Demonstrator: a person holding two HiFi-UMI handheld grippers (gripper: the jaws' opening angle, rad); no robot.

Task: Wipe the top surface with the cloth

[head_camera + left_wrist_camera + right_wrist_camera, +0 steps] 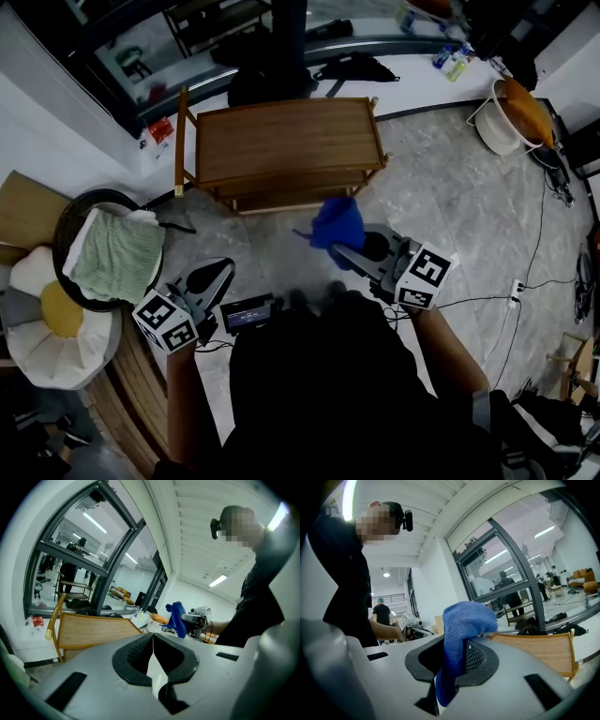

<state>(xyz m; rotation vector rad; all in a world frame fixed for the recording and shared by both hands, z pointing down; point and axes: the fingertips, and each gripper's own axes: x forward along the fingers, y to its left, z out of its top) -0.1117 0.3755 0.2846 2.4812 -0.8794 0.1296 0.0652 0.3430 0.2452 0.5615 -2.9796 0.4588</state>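
Observation:
A wooden side table (281, 141) with a bare brown top stands on the grey floor ahead of me; it also shows in the left gripper view as the table (89, 630) and in the right gripper view as the table (539, 646). My right gripper (342, 246) is shut on a blue cloth (337, 223), held in the air short of the table's front right corner. The cloth (457, 639) bunches up over the jaws. My left gripper (216, 279) hangs low at the left, shut with nothing in it, jaws (151, 656) touching.
A dark round basket (70, 234) with a green cloth (117, 255) sits at the left, beside a white flower-shaped cushion (47, 319). A white basket (502, 117) with an orange item stands far right. Cables (553, 253) trail over the floor on the right.

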